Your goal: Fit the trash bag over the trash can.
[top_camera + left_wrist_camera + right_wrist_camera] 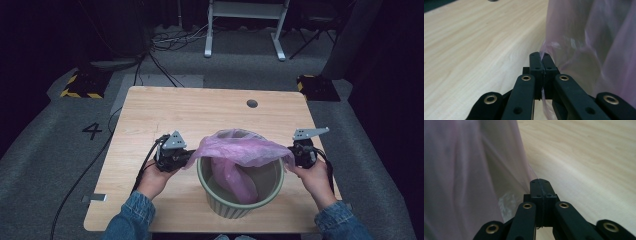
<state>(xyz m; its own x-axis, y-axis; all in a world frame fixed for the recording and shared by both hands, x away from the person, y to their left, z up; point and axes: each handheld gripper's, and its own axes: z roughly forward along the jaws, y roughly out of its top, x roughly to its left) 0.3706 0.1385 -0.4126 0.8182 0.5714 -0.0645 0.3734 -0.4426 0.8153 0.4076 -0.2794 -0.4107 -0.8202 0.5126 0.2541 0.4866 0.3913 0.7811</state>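
Each clenched on one side of the pink plastic bag [243, 148], the left gripper [186, 158] and right gripper [295, 154] stretch its mouth wide over the green bin [240, 206] on the table [165, 107], probably to line it, with the bag's body drooping inside the seemingly otherwise empty bin.

We see our right gripper [540, 180] pinched shut on the pink plastic bag [469, 170], whose film hangs left of it above the wooden table [586, 152].
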